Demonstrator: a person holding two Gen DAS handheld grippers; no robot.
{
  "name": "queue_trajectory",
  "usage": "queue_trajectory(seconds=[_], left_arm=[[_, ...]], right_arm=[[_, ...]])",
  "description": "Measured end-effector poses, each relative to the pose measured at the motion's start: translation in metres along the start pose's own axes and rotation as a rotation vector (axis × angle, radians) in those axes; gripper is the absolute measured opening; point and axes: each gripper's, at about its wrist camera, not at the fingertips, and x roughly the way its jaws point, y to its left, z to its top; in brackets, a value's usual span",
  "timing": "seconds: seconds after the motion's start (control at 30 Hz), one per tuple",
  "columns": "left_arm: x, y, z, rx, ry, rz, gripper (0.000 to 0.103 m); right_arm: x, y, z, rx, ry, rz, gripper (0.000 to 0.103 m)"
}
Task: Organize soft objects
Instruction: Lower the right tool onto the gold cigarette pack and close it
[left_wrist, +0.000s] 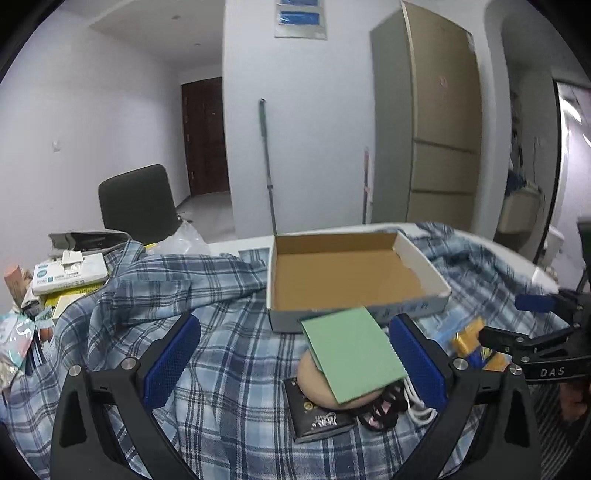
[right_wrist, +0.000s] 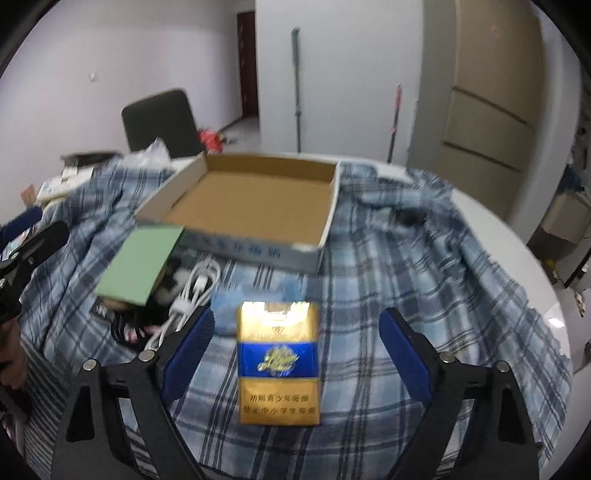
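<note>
Low over the plaid cloth (right_wrist: 388, 280), the right gripper (right_wrist: 297, 363) hangs wide open astride a glossy gold-and-blue pack (right_wrist: 279, 365), holding nothing. Likewise the left gripper (left_wrist: 295, 363) gapes empty beside a flat green card (left_wrist: 352, 356) near the cardboard box (left_wrist: 347, 273)

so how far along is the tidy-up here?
Nothing looks done: the cardboard box is empty. In hand: nothing gripped; the right gripper is open around the gold-and-blue pack, the left gripper open by the green pad. Left: that pile, the white cable included, on the plaid cloth.
</note>
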Motion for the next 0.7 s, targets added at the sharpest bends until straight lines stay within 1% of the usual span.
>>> queue_trajectory(seconds=[0.03,0.1,0.17,0.23,0.3,0.33,0.4,0.43,0.47,0.53,0.6,0.7], left_arm=[[0.001,-0.003,-0.002,0.018,0.009,-0.001,0.103],[0.003,-0.009,-0.005,0.042,0.017,-0.009,0.103],[0.002,-0.013,-0.008,0.064,0.008,-0.016,0.103],[0.002,-0.014,-0.008,0.067,0.01,-0.025,0.103],[0.004,-0.012,-0.008,0.056,0.02,-0.032,0.103],[0.006,-0.011,-0.008,0.049,0.026,-0.034,0.103],[0.008,-0.008,-0.008,0.038,0.039,-0.024,0.103],[0.009,-0.008,-0.008,0.036,0.04,-0.015,0.103],[0.009,-0.007,-0.008,0.031,0.04,-0.016,0.103],[0.008,-0.005,-0.008,0.027,0.037,-0.02,0.103],[0.007,-0.005,-0.007,0.027,0.028,-0.023,0.103],[0.007,-0.007,-0.005,0.029,0.04,-0.021,0.103]], right_arm=[[0.005,0.001,-0.001,-0.006,0.021,0.001,0.084],[0.015,0.002,-0.004,-0.008,0.058,-0.009,0.082],[0.023,0.001,-0.007,-0.004,0.096,0.016,0.078],[0.028,0.001,-0.009,-0.007,0.121,0.022,0.077],[0.028,0.003,-0.01,-0.019,0.127,0.023,0.076],[0.028,0.005,-0.01,-0.028,0.129,0.021,0.073],[0.03,0.008,-0.01,-0.046,0.14,0.016,0.062],[0.032,0.009,-0.011,-0.049,0.15,0.016,0.052],[0.033,0.008,-0.011,-0.043,0.15,0.015,0.051],[0.027,0.004,-0.01,-0.023,0.114,0.022,0.05],[0.016,0.0,-0.008,-0.001,0.052,0.029,0.05],[0.004,0.0,-0.006,0.008,-0.02,0.002,0.05]])
